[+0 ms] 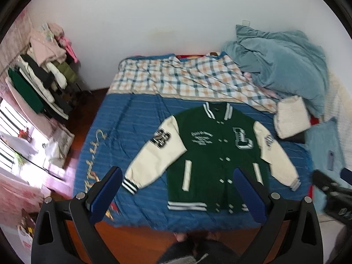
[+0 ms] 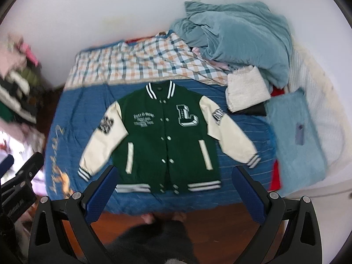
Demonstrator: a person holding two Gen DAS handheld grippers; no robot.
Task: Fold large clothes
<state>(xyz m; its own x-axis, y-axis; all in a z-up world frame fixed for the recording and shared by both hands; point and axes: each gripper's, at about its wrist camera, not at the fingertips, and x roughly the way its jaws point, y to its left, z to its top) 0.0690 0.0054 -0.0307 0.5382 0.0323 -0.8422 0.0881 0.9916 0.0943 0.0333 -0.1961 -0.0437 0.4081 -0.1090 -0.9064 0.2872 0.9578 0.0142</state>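
On the blue bedspread point(image 2: 242, 160), green varsity jacket point(image 2: 167, 140) flat, large "L" patch point(image 2: 187, 117), left tongs point(image 1: 178, 176) and right tongs point(image 2: 176, 173) apart, empty

The small white lettering on the chest of the green varsity jacket with cream sleeves point(image 2: 162, 140) is too smeared to read in either view, and in the left wrist view its lower right hem disappears behind a blue-padded finger point(image 1: 249, 195) of the left gripper point(image 1: 178, 194). Left of the jacket, the clothes rack piled with garments point(image 2: 15, 88) is streaked by motion blur and cut by the picture's edge in the right wrist view. Right of the jacket, a small purple object point(image 2: 299, 135) on the pale blue cushion point(image 2: 292, 118) is too small to identify.
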